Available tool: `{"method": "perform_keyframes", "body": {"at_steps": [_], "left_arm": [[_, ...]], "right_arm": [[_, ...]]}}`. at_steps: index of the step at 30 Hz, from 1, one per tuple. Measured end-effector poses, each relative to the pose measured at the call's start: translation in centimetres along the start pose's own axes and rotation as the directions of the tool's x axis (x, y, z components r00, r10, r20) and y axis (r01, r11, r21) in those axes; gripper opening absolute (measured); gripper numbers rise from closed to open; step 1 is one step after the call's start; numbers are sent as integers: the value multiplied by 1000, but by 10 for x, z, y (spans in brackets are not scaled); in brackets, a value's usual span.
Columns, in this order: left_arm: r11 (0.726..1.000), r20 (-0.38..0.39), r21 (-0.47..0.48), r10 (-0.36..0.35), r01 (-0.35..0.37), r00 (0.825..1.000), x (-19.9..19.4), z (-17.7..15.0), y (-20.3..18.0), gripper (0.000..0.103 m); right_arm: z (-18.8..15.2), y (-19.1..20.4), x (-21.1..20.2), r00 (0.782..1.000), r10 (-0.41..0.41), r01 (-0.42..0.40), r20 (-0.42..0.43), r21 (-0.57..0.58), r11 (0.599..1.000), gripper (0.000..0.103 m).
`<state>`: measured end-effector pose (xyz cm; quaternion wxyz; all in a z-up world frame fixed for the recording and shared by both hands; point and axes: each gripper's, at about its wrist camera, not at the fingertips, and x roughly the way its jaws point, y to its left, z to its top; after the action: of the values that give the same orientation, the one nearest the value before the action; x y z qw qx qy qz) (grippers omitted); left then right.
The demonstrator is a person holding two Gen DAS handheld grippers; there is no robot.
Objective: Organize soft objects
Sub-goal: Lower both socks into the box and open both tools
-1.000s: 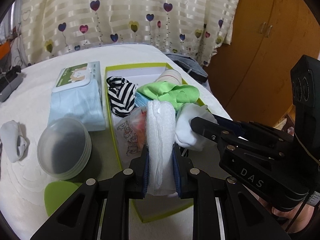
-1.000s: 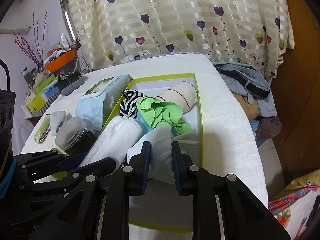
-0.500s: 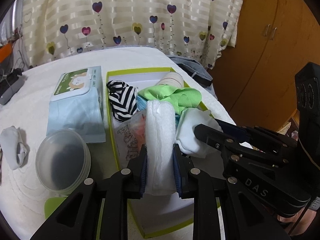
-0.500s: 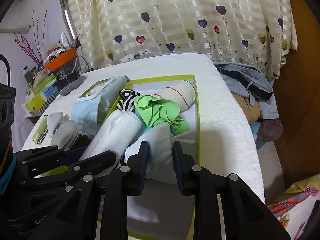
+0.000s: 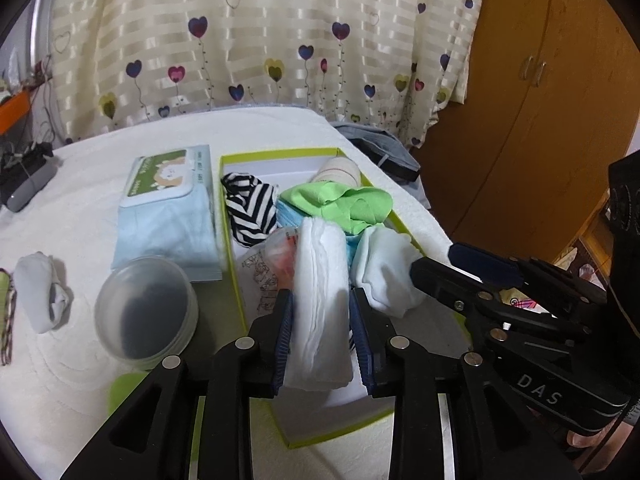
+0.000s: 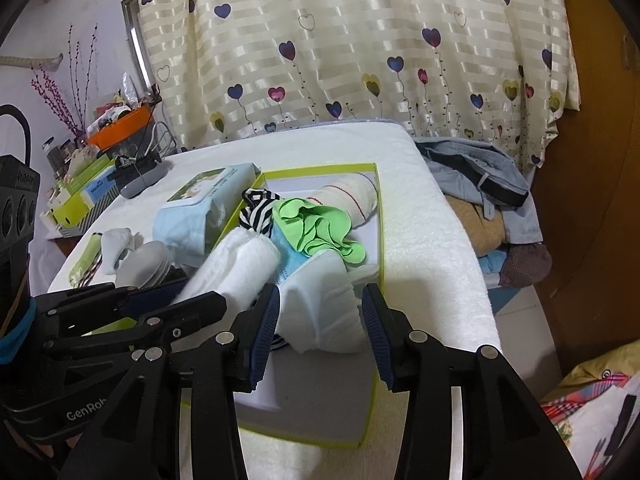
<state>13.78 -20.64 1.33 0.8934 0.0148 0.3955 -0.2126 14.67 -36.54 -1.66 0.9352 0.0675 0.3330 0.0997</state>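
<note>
Left wrist view: the left gripper (image 5: 322,334) has just been opening; its jaws now stand loosely either side of the rolled white towel (image 5: 320,280), which lies in the shallow green-rimmed cardboard box (image 5: 230,240). The box also holds a zebra-striped cloth (image 5: 250,208) and a lime-green cloth (image 5: 340,204). A small white sock (image 5: 40,292) lies outside, near the bed's left edge, so the sorting appears unfinished.

Right wrist view: the right gripper (image 6: 320,328), likewise just opening, straddles a folded pale-white cloth (image 6: 324,304) lying in the box; the pads appear clear of it.
</note>
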Motion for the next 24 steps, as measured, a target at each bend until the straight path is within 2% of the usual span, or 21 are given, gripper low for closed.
{"method": "perform_keyframes", "body": {"at_steps": [24], "left_arm": [[1000, 88, 18, -18, 16, 996, -56, -16, -3, 33]], "right_arm": [[-10, 23, -53, 996, -42, 44, 72, -25, 999, 47]]}}
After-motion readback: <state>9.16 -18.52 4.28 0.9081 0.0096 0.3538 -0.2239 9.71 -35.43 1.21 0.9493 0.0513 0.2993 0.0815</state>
